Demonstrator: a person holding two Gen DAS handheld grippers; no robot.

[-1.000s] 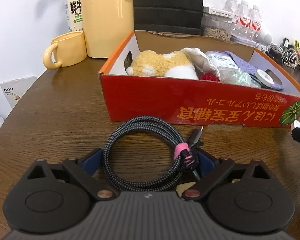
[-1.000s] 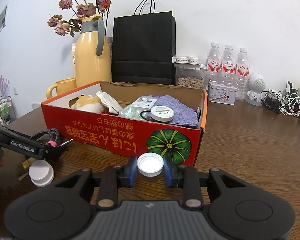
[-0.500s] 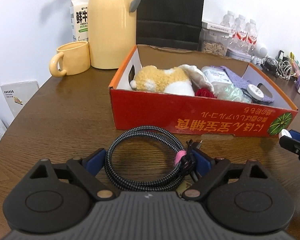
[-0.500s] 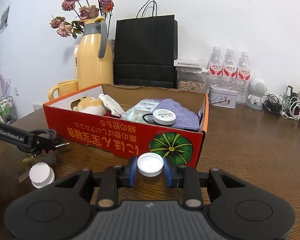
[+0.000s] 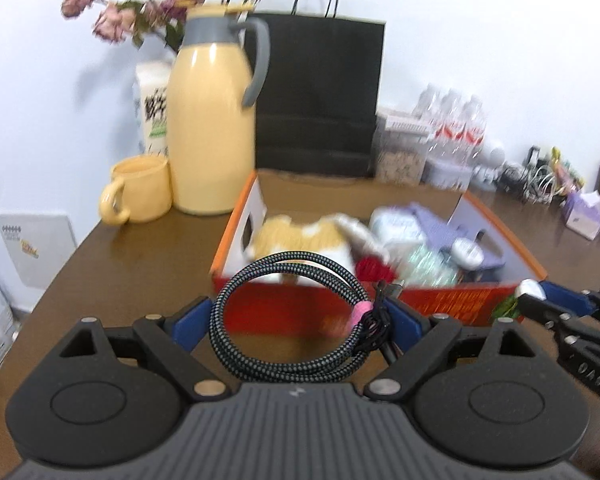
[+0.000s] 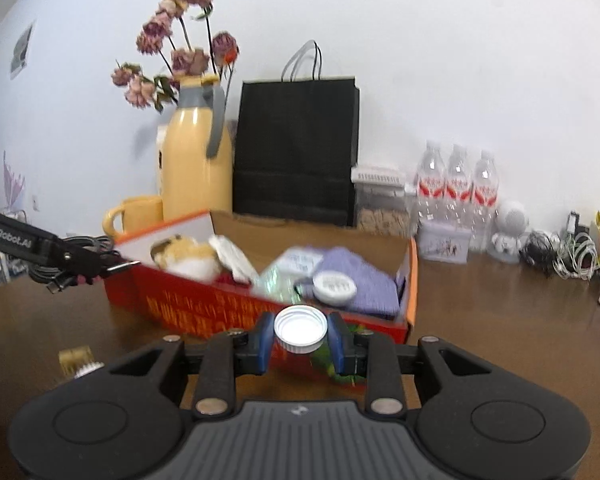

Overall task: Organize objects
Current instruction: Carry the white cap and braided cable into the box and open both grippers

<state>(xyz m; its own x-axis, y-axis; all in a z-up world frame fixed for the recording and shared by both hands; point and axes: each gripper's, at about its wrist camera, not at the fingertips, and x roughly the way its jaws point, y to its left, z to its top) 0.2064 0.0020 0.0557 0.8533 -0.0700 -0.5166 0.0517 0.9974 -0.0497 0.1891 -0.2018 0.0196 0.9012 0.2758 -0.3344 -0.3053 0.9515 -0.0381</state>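
left gripper [image 5: 300, 318]: jaws set wide-ish around a coiled braided cable [image 5: 290, 316], clamped on both sides of the loop. The coil is up off the table, hanging just in front of the box's near wall.

right gripper [image 6: 301, 338]: pinched narrow on a white bottle cap [image 6: 300, 330], open side up, also lifted and sitting right by the box's near corner.

step in hand: looks like the carry phase to me. Both items are picked up and headed for the box, nothing dropped in yet.

red cardboard box [image 5: 460, 307]: open top, already pretty full with a plush toy [image 5: 300, 238], a white round tin [image 6: 335, 287] on purple cloth [image 6: 360, 276], plus some plastic-wrapped stuff.

next move: I'd say lift each thing over the near wall, find a gap, then open up. The cable is floppy and could snag on the rim, so it needs a bit more height. The cap is small and can go nearly anywhere.

leftovers on the table [image 6: 500, 300]: a small brass-coloured piece [image 6: 75, 358] near the left edge of the right view, can't tell what it is.

further back: yellow mug [image 5: 138, 196], yellow thermos jug [image 5: 212, 132], black paper bag [image 5: 320, 96], water bottles [image 6: 456, 184] by the wall.
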